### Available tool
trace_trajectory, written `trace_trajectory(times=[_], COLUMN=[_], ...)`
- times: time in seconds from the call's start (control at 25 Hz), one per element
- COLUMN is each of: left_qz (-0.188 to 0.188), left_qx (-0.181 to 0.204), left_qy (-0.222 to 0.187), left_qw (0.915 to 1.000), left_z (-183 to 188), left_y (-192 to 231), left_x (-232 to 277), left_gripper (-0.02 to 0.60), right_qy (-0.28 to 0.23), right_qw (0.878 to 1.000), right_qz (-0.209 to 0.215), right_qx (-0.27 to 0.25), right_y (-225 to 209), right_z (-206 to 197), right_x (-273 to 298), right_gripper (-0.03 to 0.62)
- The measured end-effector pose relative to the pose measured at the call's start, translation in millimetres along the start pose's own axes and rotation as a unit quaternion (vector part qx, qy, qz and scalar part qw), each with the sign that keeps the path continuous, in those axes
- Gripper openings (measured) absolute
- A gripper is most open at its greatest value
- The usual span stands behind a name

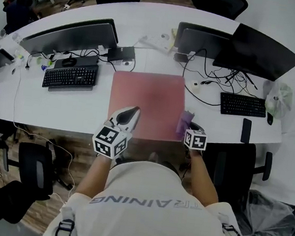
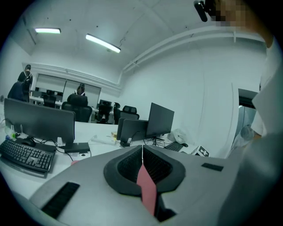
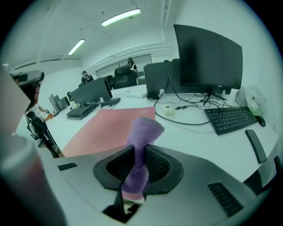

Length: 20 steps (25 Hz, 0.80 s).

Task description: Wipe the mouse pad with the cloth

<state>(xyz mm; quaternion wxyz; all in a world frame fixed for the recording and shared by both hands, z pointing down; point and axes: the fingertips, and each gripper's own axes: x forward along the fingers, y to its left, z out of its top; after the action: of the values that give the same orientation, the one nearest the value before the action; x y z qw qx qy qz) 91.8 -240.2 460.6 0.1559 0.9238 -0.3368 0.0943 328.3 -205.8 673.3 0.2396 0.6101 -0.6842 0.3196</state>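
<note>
As your right gripper [image 3: 139, 150] clamps the cloth [image 3: 144, 131], purple and bunched, its free end stands up past the jaw tips. The pad [image 1: 146, 101] lies flat on the desk [image 1: 58, 107], centre frame in the head view, and that's the key line: it sits ahead and to the left of the cloth, with your right gripper at its lower right corner. It's nearly square, so no long axis to follow; I'd sweep up-frame toward the monitors. Your left gripper [image 2: 142, 152] sits at the lower left corner, jaws together. A pink sliver shows in the gap; whether it's pinched I can't tell. Only readable writing: "AINING" on your shirt [image 1: 154, 195]. No brands legible.
</note>
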Motion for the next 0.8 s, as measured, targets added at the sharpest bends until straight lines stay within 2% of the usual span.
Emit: trace_trajectory(times=[0.16,0.36,0.6,0.8], left_qz=[0.009,0.035,0.084,0.099], left_qx=[0.016,0.021,0.017,0.033], left_qy=[-0.025,-0.056,-0.092,-0.107], left_qw=[0.9995,0.9976,0.9921,0.9887], left_z=[26,52,76,86], left_y=[21,57,110,126], left_x=[-20,-53,-100,-130], left_gripper=[0.032,0.032,0.032,0.032], right_qy=[-0.081,-0.173,-0.28,-0.344], right_qw=[0.997,0.984,0.957,0.933], right_qz=[0.006,0.024,0.058,0.071], right_qx=[-0.002,-0.022,-0.053,-0.085], right_y=[28,80,150,200], right_z=[63,134,210,249], right_x=[-25,-66,-131,-172], right_gripper=[0.091,0.091,0.091,0.091])
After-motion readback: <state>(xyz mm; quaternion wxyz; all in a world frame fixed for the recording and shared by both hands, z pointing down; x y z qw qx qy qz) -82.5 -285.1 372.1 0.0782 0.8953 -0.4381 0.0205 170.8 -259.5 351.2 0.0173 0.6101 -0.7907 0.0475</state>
